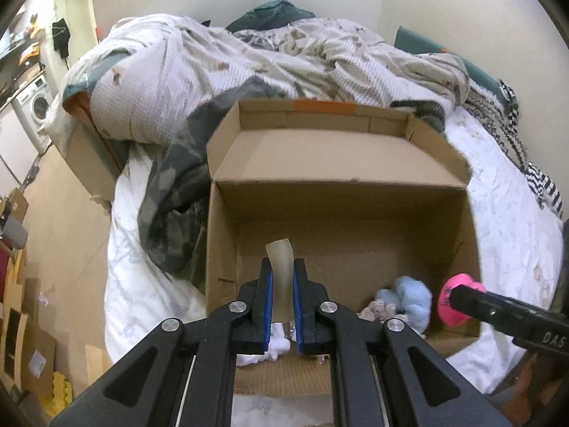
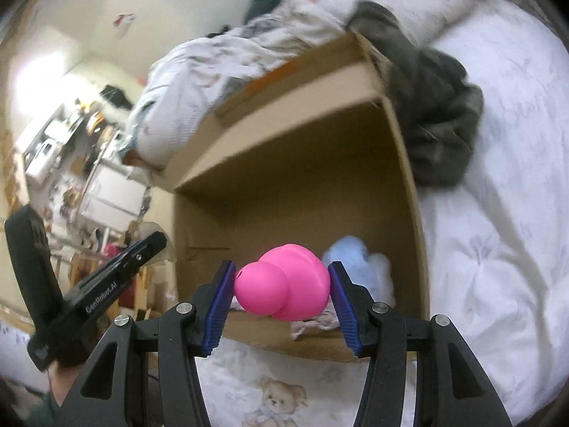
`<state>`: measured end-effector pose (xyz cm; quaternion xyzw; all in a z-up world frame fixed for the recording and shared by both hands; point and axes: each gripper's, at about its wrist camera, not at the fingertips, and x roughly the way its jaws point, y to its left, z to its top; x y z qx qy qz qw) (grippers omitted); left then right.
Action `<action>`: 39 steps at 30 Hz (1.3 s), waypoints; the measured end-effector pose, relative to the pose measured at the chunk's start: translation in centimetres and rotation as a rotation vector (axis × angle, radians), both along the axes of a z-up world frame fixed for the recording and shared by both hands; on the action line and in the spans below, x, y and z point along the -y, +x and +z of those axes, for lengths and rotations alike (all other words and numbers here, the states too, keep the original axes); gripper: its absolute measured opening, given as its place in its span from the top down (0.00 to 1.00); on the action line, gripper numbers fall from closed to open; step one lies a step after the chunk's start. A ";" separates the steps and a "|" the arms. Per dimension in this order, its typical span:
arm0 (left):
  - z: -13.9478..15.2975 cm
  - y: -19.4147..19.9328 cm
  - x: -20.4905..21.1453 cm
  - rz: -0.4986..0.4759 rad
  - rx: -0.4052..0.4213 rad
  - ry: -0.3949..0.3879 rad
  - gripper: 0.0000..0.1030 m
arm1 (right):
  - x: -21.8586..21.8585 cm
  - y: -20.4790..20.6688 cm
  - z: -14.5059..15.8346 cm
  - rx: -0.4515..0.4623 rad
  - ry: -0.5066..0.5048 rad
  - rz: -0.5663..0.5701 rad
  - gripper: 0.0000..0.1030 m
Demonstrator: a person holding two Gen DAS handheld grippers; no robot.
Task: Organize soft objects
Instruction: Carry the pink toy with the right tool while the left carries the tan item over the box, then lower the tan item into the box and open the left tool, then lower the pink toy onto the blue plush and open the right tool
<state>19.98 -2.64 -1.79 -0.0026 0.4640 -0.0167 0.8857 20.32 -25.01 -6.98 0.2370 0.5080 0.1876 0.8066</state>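
Open cardboard box on bed, flap up at back. Inside, near corner: blue fluffy toy, white cloth, small patterned fabric. Pink rubbery toy held above box rim; pale translucent strip pinched upright over box.

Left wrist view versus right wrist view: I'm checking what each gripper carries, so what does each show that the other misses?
Only the left wrist view shows the left gripper shut on a translucent strip. Only the right wrist view shows the blue pads pressing both sides of the pink toy. Both show the cardboard box, the blue plush inside it, and the pink toy.
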 end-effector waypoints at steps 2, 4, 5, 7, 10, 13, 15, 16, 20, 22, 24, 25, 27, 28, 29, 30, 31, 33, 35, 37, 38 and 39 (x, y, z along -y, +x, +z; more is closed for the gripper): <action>-1.3 0.7 -0.3 0.027 -0.045 -0.036 0.91 | -0.3 0.2 -0.3 0.013 -0.051 -0.002 0.45; -2.0 1.0 -0.2 0.031 -0.052 -0.048 0.91 | -0.7 0.5 -0.4 0.027 -0.087 0.008 0.45; -2.2 1.1 -0.1 0.028 -0.052 -0.035 0.91 | -0.8 0.6 -0.5 0.030 -0.097 0.010 0.45; -2.7 1.4 0.2 0.018 -0.064 -0.020 0.91 | -0.9 0.8 -0.7 0.030 -0.117 0.013 0.45; -3.1 1.7 0.3 0.016 -0.072 -0.041 0.90 | -1.0 1.1 -1.2 0.019 -0.135 0.015 0.45; -3.7 2.0 0.6 0.012 -0.092 -0.035 0.88 | -0.9 1.4 -1.4 0.010 -0.142 0.009 0.45; -4.0 2.0 0.9 0.014 -0.113 -0.018 0.86 | -0.9 1.5 -1.6 0.002 -0.142 0.007 0.45; -4.2 2.1 1.0 0.008 -0.122 -0.022 0.86 | -0.9 1.5 -1.7 0.000 -0.147 0.008 0.45; -4.5 1.9 1.5 -0.011 -0.126 0.011 0.82 | -0.8 1.4 -2.0 -0.012 -0.159 0.010 0.45; -4.6 1.9 1.5 -0.012 -0.130 0.002 0.78 | -0.8 1.6 -2.2 -0.025 -0.153 0.004 0.45; -4.6 1.8 1.4 -0.010 -0.136 -0.011 0.72 | -0.7 1.5 -2.5 -0.036 -0.151 0.003 0.45; -4.6 1.8 1.4 -0.008 -0.136 -0.010 0.69 | -0.7 1.6 -2.5 -0.039 -0.152 0.006 0.45; -4.5 1.7 1.4 -0.007 -0.131 -0.001 0.62 | -0.9 1.6 -2.5 -0.041 -0.150 0.015 0.45; -4.4 1.6 1.4 -0.007 -0.128 0.006 0.54 | -1.0 1.5 -2.5 -0.039 -0.147 0.023 0.45; -4.4 1.5 1.4 -0.004 -0.123 0.012 0.49 | -1.1 1.5 -2.5 -0.037 -0.147 0.029 0.45; -4.2 1.4 1.4 0.002 -0.117 0.019 0.43 | -1.2 1.5 -2.5 -0.035 -0.151 0.032 0.44; -4.1 1.4 1.3 0.006 -0.115 0.021 0.42 | -1.2 1.6 -2.5 -0.034 -0.156 0.035 0.43; -3.8 1.2 1.1 0.025 -0.109 0.033 0.42 | -1.3 1.6 -2.5 -0.036 -0.152 0.038 0.36; -3.4 1.2 1.1 0.034 -0.102 0.053 0.42 | -1.4 1.8 -2.3 -0.035 -0.153 0.028 0.29; -2.8 0.8 0.9 0.048 -0.077 0.060 0.42 | -1.4 1.7 -1.9 -0.018 -0.149 0.019 0.28; -2.5 0.6 0.8 0.055 -0.068 0.064 0.42 | -1.5 1.8 -1.6 -0.007 -0.144 0.014 0.27; -2.0 0.3 0.6 0.065 -0.054 0.062 0.42 | -1.5 1.7 -1.3 0.006 -0.142 0.008 0.23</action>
